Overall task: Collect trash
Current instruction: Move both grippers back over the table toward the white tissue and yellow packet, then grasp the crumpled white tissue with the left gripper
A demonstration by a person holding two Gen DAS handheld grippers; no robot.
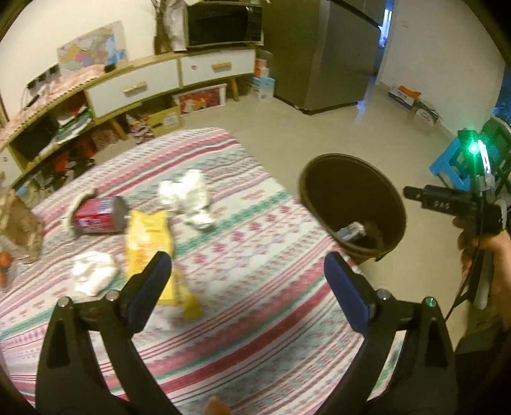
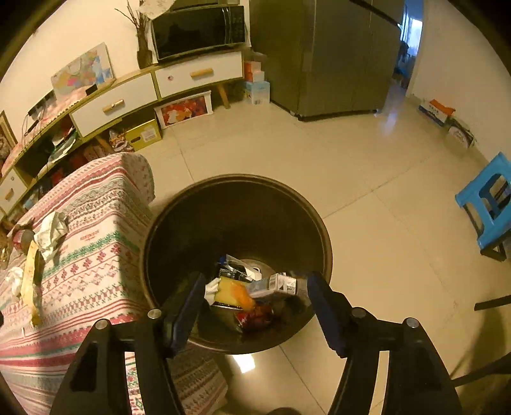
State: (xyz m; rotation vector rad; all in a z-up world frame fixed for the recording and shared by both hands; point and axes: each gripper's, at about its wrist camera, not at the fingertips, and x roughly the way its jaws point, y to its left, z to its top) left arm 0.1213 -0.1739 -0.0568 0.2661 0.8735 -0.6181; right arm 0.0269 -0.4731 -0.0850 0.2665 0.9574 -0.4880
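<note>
The patterned table (image 1: 242, 242) carries a yellow bag (image 1: 148, 236), a red can (image 1: 99, 214) at its ten o'clock, and tissues (image 1: 188, 198). The bin (image 2: 166, 223) holds trash under my right gripper (image 2: 255, 303), jaws apart and empty. My left gripper (image 1: 246, 277) is wide apart, empty.

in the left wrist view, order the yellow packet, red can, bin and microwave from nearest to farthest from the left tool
1. yellow packet: on the striped cloth, reaching to the tool's left finger; the left tool stands open and empty.
2. red can and bin: too close to call; can on its side at left, bin off the table's right edge.
3. microwave: on the far cabinet.
</note>
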